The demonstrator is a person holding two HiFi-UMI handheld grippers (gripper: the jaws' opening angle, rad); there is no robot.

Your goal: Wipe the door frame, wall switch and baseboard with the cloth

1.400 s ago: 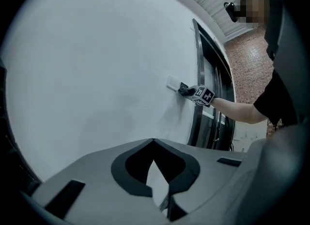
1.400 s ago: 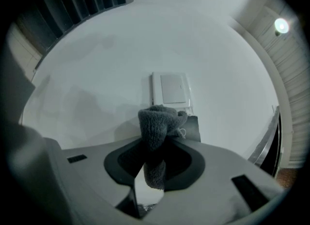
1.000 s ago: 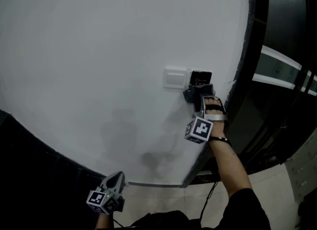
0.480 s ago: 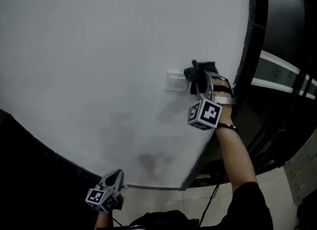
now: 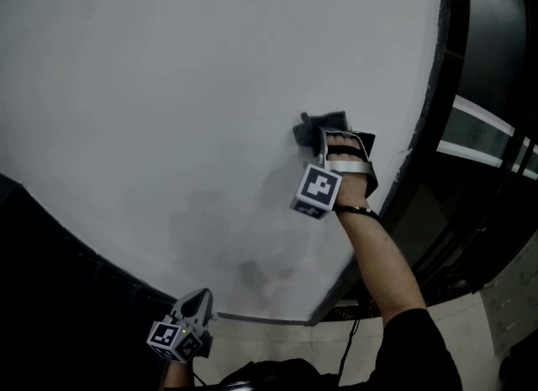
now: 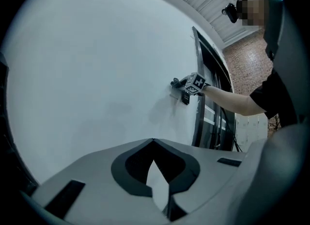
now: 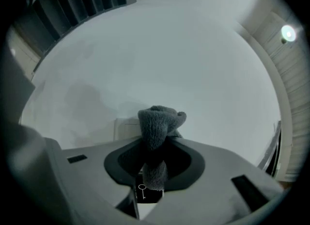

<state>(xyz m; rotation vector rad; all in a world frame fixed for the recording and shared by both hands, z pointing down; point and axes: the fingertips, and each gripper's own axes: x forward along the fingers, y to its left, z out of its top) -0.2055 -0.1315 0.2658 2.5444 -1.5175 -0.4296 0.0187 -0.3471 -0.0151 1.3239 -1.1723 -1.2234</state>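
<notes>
Right gripper [image 7: 154, 146] fingers clamp the cloth [image 7: 157, 122], which hides most of the wall switch [image 7: 125, 126]; left gripper [image 6: 153, 144] fingers rest together.

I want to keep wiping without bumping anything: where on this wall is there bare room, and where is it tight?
Free: the broad bare wall left of and above the cloth, and the stretch below it down to the left gripper. Tight: around the wall switch behind the cloth, with a narrow strip before the door frame at right.
</notes>
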